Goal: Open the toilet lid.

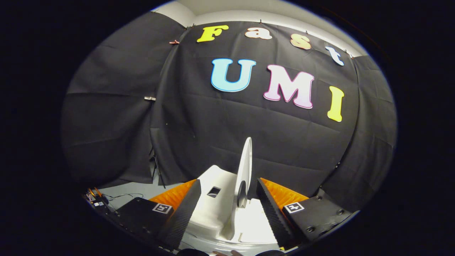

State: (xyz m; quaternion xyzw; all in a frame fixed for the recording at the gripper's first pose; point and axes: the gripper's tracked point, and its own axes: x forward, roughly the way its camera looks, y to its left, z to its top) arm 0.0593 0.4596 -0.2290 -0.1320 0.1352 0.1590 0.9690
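Observation:
The white toilet (213, 213) lies just below and ahead of my fingers. Its lid (245, 167) is raised and stands close to upright; I see it edge-on as a thin white blade with a dark oval patch low on it. My gripper (228, 180) is open. The lid's edge rises between the two fingers, nearer the right fingertip (265, 193), and neither finger presses on it. Left of the lid, the white body has a small square hole (213, 192).
The black cloth wall (291, 149) hangs close behind the toilet. At the left, a thin dark stand leg (158, 172) comes down to a strip of grey floor (135, 188). Cables and small gear (96, 201) lie there.

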